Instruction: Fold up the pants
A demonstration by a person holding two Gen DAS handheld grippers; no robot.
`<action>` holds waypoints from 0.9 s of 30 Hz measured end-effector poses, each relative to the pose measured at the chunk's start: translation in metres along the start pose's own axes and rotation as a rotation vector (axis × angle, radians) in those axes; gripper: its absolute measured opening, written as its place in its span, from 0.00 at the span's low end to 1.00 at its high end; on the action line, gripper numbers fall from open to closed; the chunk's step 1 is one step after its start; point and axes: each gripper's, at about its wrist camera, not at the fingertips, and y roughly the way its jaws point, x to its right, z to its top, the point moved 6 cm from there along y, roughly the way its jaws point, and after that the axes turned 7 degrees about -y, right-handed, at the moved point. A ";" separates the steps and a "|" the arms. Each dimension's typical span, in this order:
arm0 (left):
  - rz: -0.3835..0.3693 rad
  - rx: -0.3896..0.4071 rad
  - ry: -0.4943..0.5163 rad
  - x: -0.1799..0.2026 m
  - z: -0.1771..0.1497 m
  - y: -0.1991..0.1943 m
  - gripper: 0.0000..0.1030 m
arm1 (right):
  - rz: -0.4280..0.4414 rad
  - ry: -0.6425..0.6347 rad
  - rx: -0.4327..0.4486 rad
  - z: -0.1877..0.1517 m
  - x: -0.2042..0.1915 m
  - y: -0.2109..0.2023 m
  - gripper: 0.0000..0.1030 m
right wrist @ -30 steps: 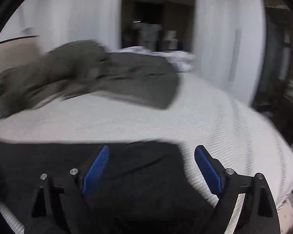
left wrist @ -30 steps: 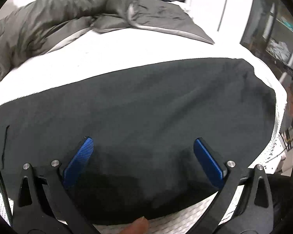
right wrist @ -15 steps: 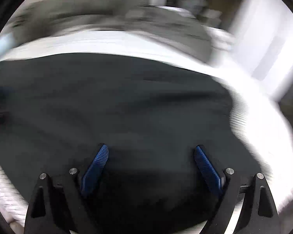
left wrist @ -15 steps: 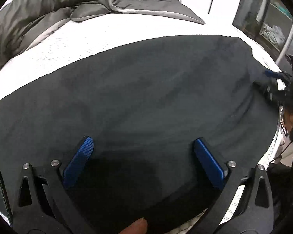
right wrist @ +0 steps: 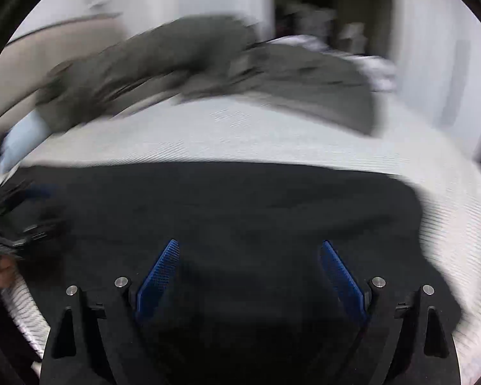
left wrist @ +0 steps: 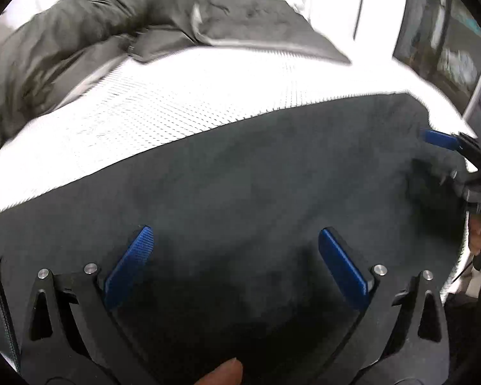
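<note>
- Since the earlier frame, the right gripper (right wrist: 248, 276) is sweeping back, the flat black fabric pants (left wrist: 240, 199) filling less of its view.
- Both the left gripper (left wrist: 235, 264) and the right are hovering wide open, empty, over the pants on the white textured bedcover (left wrist: 176, 96).
- Judgement: both should be pinching the near hem together, then carrying it evenly toward the far edge.

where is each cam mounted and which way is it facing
Left wrist: on the left tongs, angled down at the dark pants on the white bed; a fingertip shows at the bottom, the right tongs at the right edge.
Right wrist: on the right tongs, angled down over the same pants; both its jaws wide.
Shared: pants, bed, grey duvet.
</note>
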 end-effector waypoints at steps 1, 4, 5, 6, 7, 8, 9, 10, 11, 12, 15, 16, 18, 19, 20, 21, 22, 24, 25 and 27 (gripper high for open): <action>0.017 -0.027 0.025 0.003 0.000 0.012 1.00 | 0.016 -0.036 -0.028 -0.001 -0.013 0.012 0.89; 0.032 -0.109 0.040 -0.003 -0.004 0.034 1.00 | -0.051 -0.161 -0.147 -0.011 -0.028 0.050 0.89; 0.024 -0.115 0.024 -0.007 -0.004 0.034 1.00 | -0.047 -0.138 -0.152 -0.010 -0.016 0.055 0.88; 0.037 -0.122 0.015 -0.014 -0.004 0.032 1.00 | -0.061 -0.100 -0.158 -0.019 0.000 0.052 0.88; 0.057 -0.122 0.007 -0.022 -0.004 0.031 1.00 | -0.126 -0.050 -0.175 -0.024 0.026 0.047 0.88; 0.074 -0.124 -0.005 -0.031 -0.004 0.030 1.00 | -0.211 -0.021 -0.190 -0.032 0.051 0.038 0.88; 0.089 -0.127 -0.026 -0.042 -0.006 0.029 1.00 | -0.334 0.023 -0.210 -0.038 0.083 0.036 0.78; 0.100 -0.130 -0.051 -0.052 -0.006 0.029 1.00 | -0.317 0.088 -0.211 -0.043 0.102 0.036 0.79; 0.095 -0.130 -0.085 -0.062 -0.007 0.028 1.00 | -0.373 0.128 -0.222 -0.049 0.120 0.034 0.79; 0.097 -0.128 -0.111 -0.069 -0.007 0.027 1.00 | -0.410 0.130 -0.214 -0.050 0.128 0.032 0.79; 0.126 -0.121 -0.136 -0.077 -0.005 0.022 1.00 | -0.425 0.121 -0.196 -0.048 0.127 0.027 0.80; 0.126 -0.110 -0.129 -0.076 -0.002 0.019 0.99 | -0.440 0.113 -0.192 -0.051 0.125 0.022 0.80; 0.109 -0.076 -0.094 -0.068 0.006 0.009 0.99 | -0.447 0.092 -0.164 -0.040 0.110 0.009 0.80; 0.098 -0.058 -0.081 -0.063 0.012 0.005 0.99 | -0.420 0.083 -0.128 -0.031 0.101 0.005 0.80; 0.092 -0.049 -0.072 -0.060 0.019 0.004 0.99 | -0.392 0.076 -0.108 -0.027 0.093 0.002 0.80; 0.088 -0.037 -0.068 -0.057 0.028 0.004 0.99 | -0.342 0.058 -0.088 -0.015 0.074 0.004 0.81; 0.085 -0.021 -0.063 -0.054 0.039 0.007 0.99 | -0.297 0.038 -0.078 -0.006 0.056 0.008 0.82; 0.103 0.028 -0.040 -0.049 0.057 0.017 0.99 | -0.183 -0.021 -0.071 0.013 0.018 0.028 0.82; 0.114 0.037 -0.034 -0.050 0.063 0.021 0.99 | -0.143 -0.059 -0.087 0.020 0.000 0.042 0.82; 0.127 0.014 -0.031 -0.054 0.072 0.042 0.99 | -0.101 -0.140 -0.125 0.034 -0.024 0.074 0.82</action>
